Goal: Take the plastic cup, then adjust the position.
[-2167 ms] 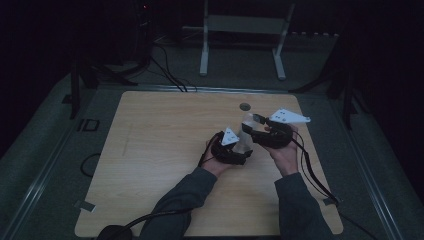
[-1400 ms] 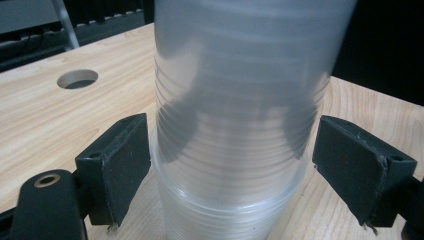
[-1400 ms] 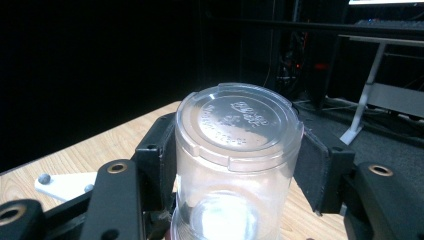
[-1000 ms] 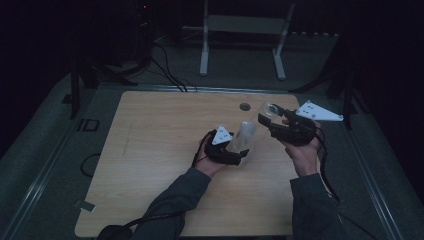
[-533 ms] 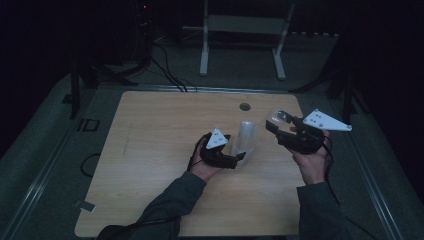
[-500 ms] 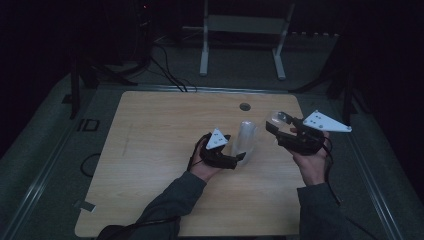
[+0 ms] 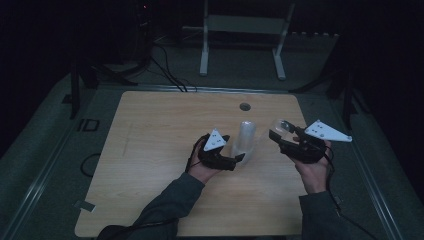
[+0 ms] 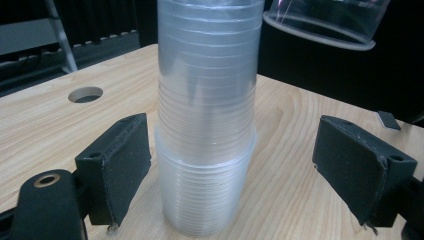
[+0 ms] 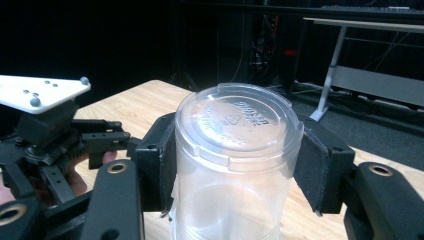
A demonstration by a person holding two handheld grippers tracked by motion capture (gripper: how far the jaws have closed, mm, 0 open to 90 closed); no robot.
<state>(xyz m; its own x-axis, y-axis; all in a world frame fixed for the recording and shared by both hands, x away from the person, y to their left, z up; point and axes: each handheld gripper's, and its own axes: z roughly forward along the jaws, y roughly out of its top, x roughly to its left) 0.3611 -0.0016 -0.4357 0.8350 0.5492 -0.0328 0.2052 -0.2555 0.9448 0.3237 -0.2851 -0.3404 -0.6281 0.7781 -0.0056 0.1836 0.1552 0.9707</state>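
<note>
Standing upside-down mid-table, just below the round hole [image 7: 244,106]: stack of clear cups [image 7: 245,138], flanked by left gripper [image 8: 245,175], jaws wide apart, not touching. Clamped in right gripper [image 9: 232,160], just right of stack: single cup [image 9: 235,150], lifted clear. Apparently mid-unstacking; next, likely setting that cup down on bare table [image 7: 150,150].

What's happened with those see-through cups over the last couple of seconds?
The right tongs, shut on one clear cup, have pulled it off the stack of cups and carried it away to the person's right, lifted above the table. The left tongs have stayed at the base of the stack, jaws now open either side of it without touching. The stack stands upright where it was.
</note>
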